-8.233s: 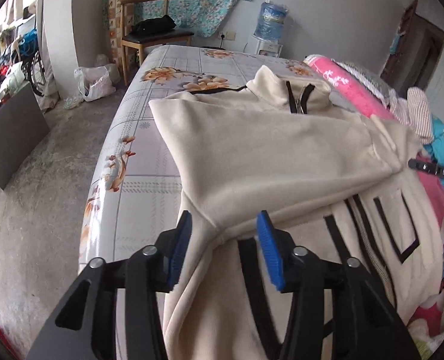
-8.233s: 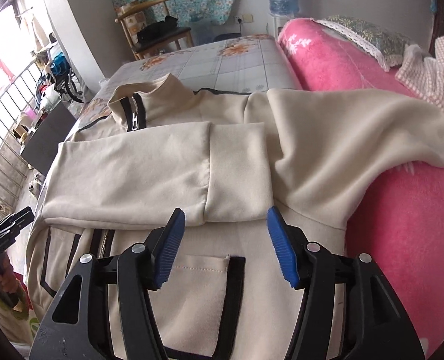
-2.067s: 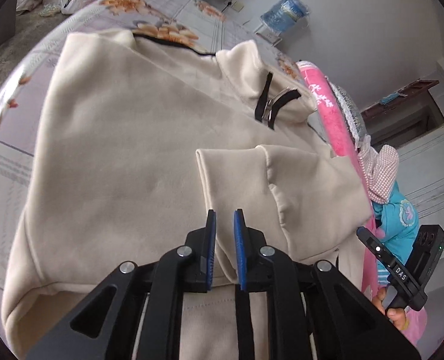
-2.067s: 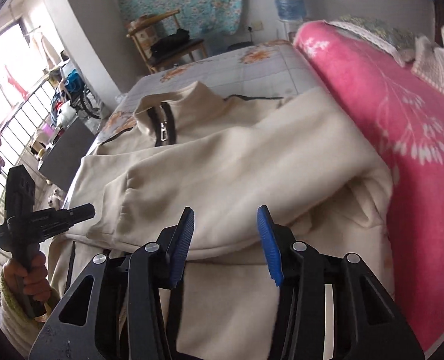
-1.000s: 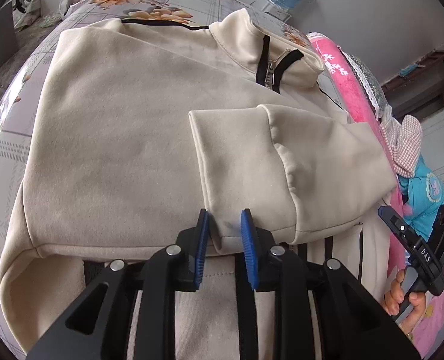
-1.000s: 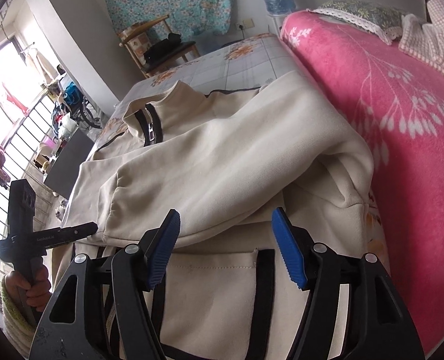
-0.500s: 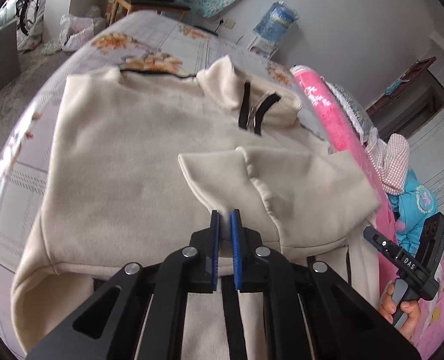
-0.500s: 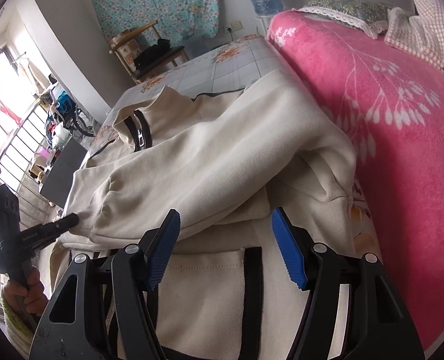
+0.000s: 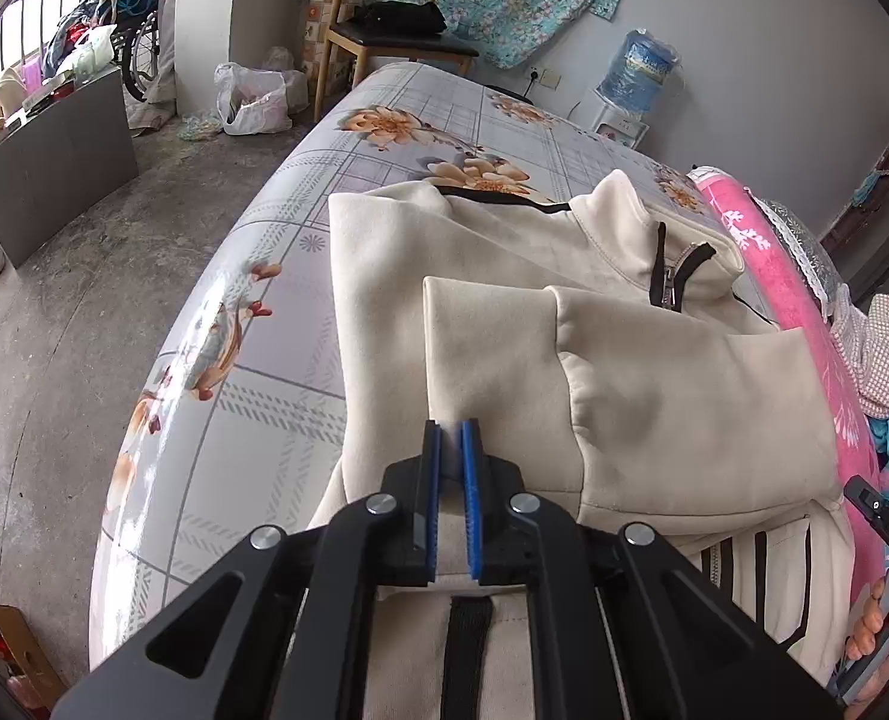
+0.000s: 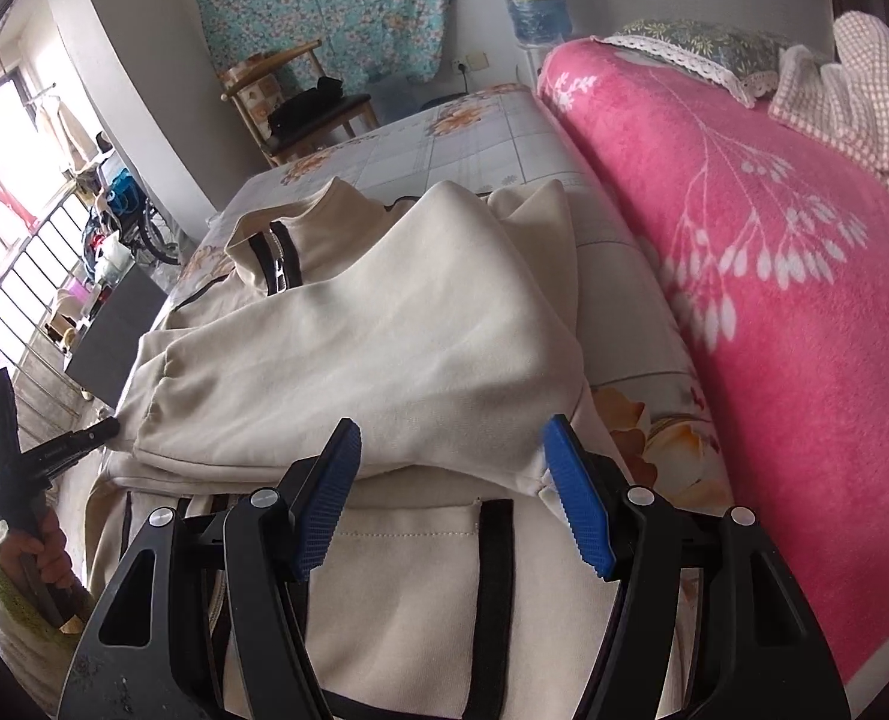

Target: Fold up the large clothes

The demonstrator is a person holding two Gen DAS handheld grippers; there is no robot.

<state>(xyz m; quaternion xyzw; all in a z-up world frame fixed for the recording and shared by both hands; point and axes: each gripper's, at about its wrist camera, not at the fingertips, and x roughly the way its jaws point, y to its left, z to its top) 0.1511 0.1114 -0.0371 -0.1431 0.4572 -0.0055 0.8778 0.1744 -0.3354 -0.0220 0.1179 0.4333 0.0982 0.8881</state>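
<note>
done: both sleeves of the cream zip-collar fleece jacket [image 9: 504, 276] folded across its chest | left gripper [image 9: 451, 450] pinching the sleeve cuff [image 9: 480, 354] | right gripper [image 10: 450, 480] open, holding nothing | left: fold the body, judging by its flat lower half

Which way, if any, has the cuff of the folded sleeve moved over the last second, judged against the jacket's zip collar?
Yes. The left tongs, shut on the sleeve cuff, have drawn it leftwards, away from the zip collar, towards the jacket's left edge.

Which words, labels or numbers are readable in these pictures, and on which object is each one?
"DAS": white letters on the black right claw, seen at the edge of the left wrist view.
Water bottle label: print too blurred to read.
Cream jacket: no text visible.
</note>
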